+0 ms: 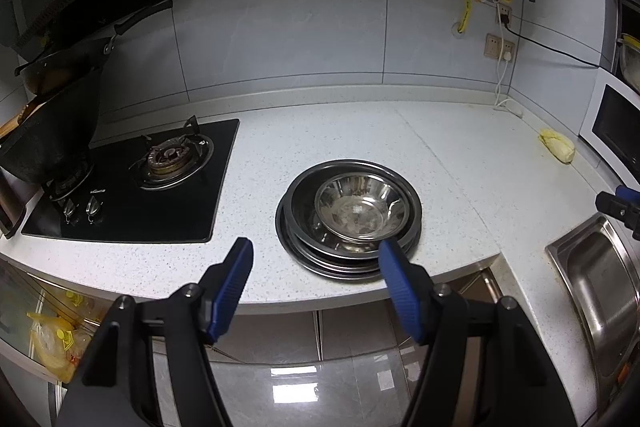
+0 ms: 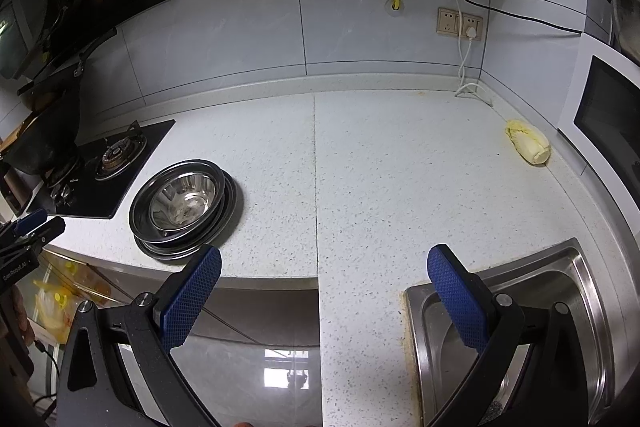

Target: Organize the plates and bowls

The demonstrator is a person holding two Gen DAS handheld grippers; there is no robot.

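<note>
Left wrist view shows a steel bowl nested in a stack of steel plates on the speckled countertop, just right of the gas hob. Nothing shows inside the bowl. The left gripper hangs before the counter edge, jaws spread, empty. The right gripper tilts down near the sink, jaws wide apart, empty.
</note>
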